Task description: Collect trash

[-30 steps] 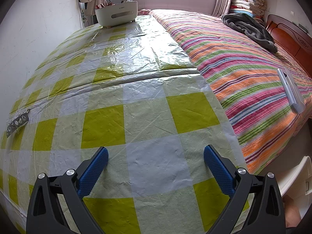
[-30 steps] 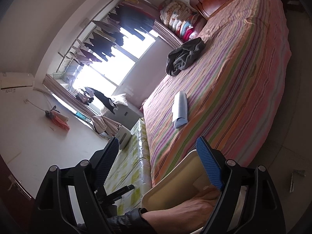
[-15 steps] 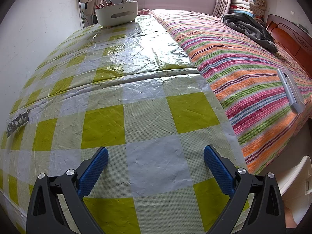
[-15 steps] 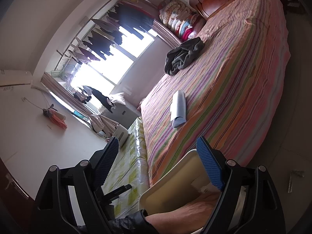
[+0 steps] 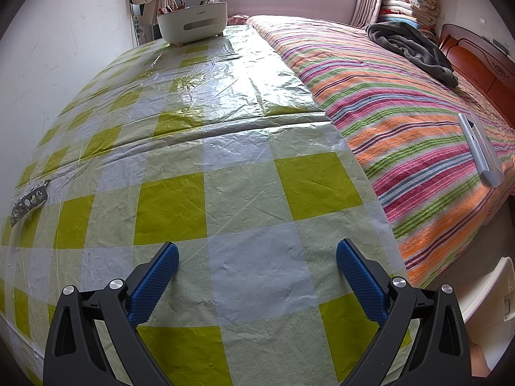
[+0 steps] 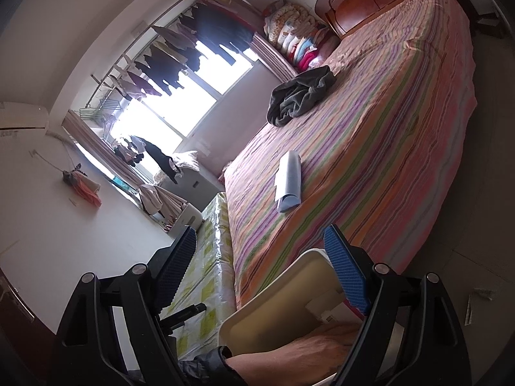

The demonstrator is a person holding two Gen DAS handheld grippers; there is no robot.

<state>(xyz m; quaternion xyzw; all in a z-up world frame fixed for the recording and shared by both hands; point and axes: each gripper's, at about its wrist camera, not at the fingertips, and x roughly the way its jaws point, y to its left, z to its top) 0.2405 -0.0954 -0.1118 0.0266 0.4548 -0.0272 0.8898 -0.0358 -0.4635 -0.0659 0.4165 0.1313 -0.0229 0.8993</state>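
**Checked table beside a striped bed, both grippers empty**

A table under a yellow-and-white checked plastic cloth (image 5: 225, 160) stood flush against a bed with a striped cover (image 5: 402, 112). The one loose item on the cloth was a small silvery strip (image 5: 29, 197), dotted with round studs or pockets. It lay at the table's far left edge against the wall, and the lens distortion there left its nature unclear. The left gripper (image 5: 256, 246) hung over the near end of the table, well apart from the strip, its blue-padded jaws spread wide with nothing between them.

The right gripper (image 6: 259, 231) was likewise spread and empty. It was held above a cream bin (image 6: 283, 305) at the foot of the bed, with one jaw and a bare forearm (image 6: 289, 353) hiding much of the bin's inside. Only a pale label or paper showed within.

Pale scraps (image 6: 482, 292) on the floor were too small to identify. A white caddy (image 5: 193, 25) sat at the table's far end. A grey garment (image 5: 408, 45) and a silver tube (image 5: 479, 148) lay on the bed.
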